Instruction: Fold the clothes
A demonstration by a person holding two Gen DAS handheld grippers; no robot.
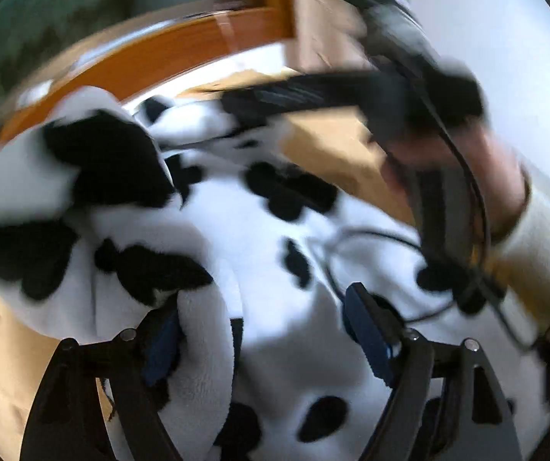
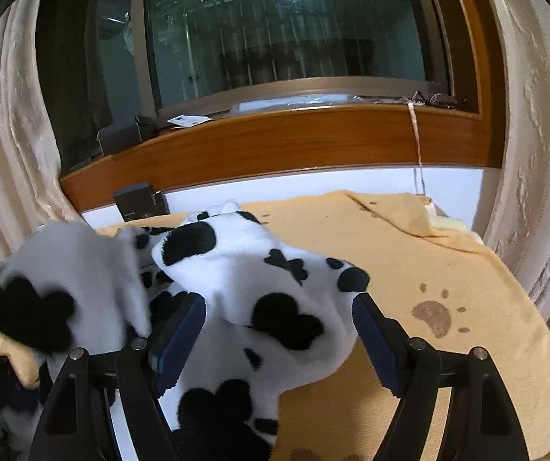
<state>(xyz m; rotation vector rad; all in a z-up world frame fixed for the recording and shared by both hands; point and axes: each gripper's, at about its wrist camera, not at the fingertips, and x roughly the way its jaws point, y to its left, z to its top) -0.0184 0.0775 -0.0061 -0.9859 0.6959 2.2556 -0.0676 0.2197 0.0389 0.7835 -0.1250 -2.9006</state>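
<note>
On the yellow blanket [image 2: 448, 269], fluffy cow-print fleece [image 2: 275, 299] lies bunched.

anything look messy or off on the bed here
Yes. The spotted fleece garment lies bunched and rumpled on the yellow blanket, one part lifted at the left, not flat. A black cable trails across it in the left wrist view. Nothing looks spilled or torn.

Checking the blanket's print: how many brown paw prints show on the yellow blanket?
2: one full paw print right of the right gripper, and part of one at the bottom edge. The garment may hide others.
</note>
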